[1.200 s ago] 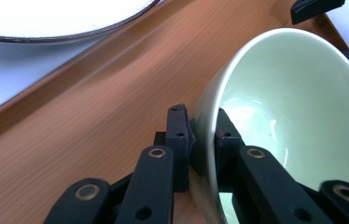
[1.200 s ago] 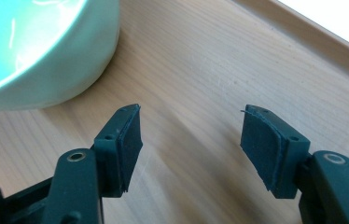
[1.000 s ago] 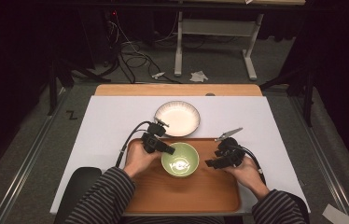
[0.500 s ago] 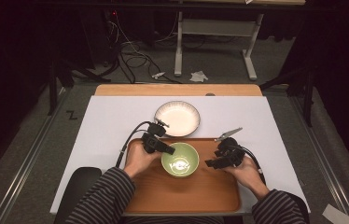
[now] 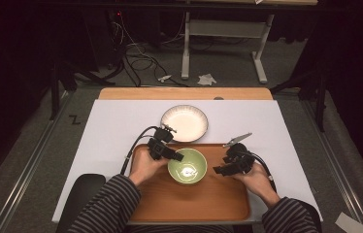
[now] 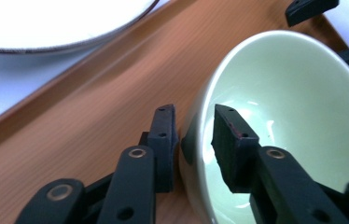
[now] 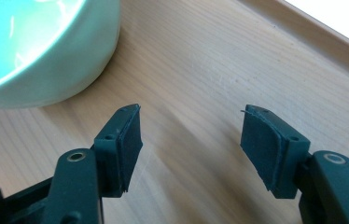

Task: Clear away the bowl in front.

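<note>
A pale green bowl (image 5: 187,165) stands on a wooden tray (image 5: 194,199). My left gripper (image 5: 177,156) is at the bowl's left rim. In the left gripper view its jaws straddle the bowl's wall (image 6: 280,116), one outside and one inside. They have just been opening, and a small gap shows at each pad, so the left gripper (image 6: 193,116) is open around the rim. My right gripper (image 5: 217,170) hovers over the tray to the right of the bowl. It (image 7: 191,116) stands wide open with nothing between its jaws, and the bowl (image 7: 37,46) lies beyond them.
A white plate (image 5: 184,123) lies on the white sheet (image 5: 111,126) just past the tray's far edge. A small metal clip (image 5: 237,140) rests near the tray's far right corner. The tray's raised rim (image 7: 303,32) runs close to the right gripper.
Both hands and the bowl have stayed in place. The left gripper's jaws look slightly wider apart at the bowl's rim.
</note>
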Demonstrator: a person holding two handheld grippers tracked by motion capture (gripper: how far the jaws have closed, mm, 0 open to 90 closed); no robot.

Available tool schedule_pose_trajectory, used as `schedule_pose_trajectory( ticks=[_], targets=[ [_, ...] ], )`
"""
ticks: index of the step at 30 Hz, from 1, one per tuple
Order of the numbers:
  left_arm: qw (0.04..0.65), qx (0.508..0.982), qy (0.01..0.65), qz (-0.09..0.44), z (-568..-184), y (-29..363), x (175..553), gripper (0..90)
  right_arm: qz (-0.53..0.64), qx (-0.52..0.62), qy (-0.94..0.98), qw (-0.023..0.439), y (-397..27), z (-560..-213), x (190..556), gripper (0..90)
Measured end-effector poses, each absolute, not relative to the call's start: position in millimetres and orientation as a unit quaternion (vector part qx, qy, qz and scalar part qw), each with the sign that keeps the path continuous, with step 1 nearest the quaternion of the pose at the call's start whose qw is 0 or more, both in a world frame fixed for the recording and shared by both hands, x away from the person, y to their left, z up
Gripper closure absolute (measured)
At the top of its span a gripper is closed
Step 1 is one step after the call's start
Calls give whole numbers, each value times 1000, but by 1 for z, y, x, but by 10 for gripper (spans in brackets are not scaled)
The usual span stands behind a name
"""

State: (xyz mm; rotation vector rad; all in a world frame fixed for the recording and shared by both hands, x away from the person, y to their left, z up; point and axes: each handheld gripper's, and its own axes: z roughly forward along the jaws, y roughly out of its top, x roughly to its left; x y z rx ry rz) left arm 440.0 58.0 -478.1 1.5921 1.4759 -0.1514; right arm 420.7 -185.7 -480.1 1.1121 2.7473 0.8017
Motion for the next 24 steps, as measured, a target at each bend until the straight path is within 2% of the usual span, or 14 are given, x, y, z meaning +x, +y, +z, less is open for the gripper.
schedule_pose_trajectory(
  ticks=[13,24],
  targets=[
    [476,642,599,-53,-472,62,439,576,260,363,894,35,-186,-480,421,398],
    [490,635,595,-45,-464,67,437,533,261,362,894,36,-186,-479,421,398]
  ],
)
